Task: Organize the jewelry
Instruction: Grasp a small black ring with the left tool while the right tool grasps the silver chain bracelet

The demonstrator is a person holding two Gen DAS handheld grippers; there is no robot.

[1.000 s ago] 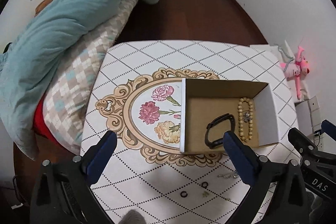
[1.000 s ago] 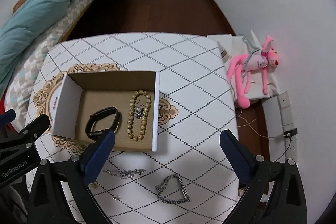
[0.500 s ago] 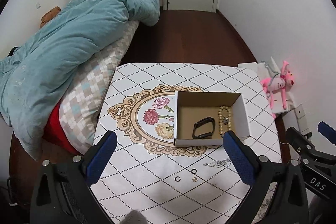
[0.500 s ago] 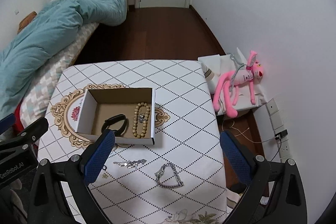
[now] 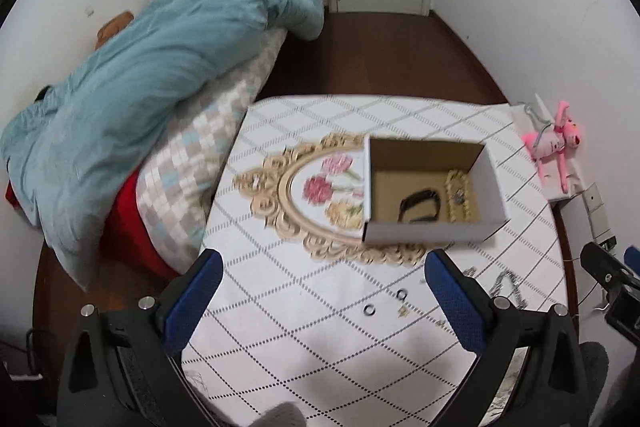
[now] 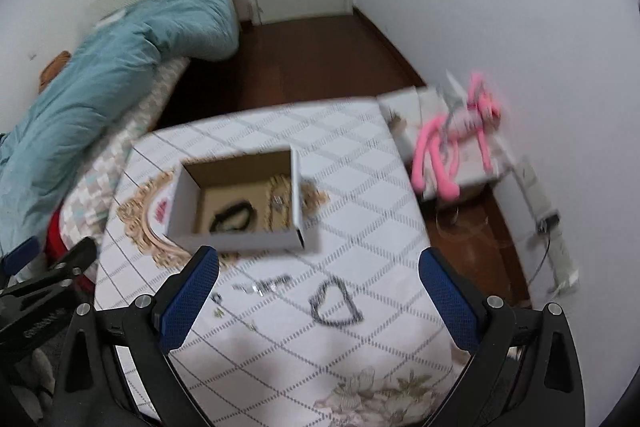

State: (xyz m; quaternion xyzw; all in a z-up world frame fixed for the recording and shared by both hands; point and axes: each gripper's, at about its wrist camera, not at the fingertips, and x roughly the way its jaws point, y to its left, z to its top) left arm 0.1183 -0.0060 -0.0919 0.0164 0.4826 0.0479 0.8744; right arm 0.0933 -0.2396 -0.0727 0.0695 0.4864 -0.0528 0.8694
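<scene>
Matt cardboard box [image 5: 428, 231]; silvery metal chain [image 6: 335, 301]

An open white cardboard box with a brown inside [image 5: 430, 231] sits on the table, holding a black band bracelet [image 5: 420, 206] beside a tan beaded bracelet [image 5: 460, 193]. In front of it lie a silver heart-shaped chain [image 6: 335, 303], a short silver chain [image 6: 262, 285] and two small dark rings [image 5: 401, 294].

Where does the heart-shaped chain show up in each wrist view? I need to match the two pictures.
Left wrist: the heart-shaped chain lies on the table at lower right, partly hidden behind the left gripper's right finger.
Right wrist: the same chain lies in full view at lower centre, between the jaws of the right gripper, blurred.
Shared landmark: the open cardboard box; the chain lies nearer the camera than the box in both views.
</scene>
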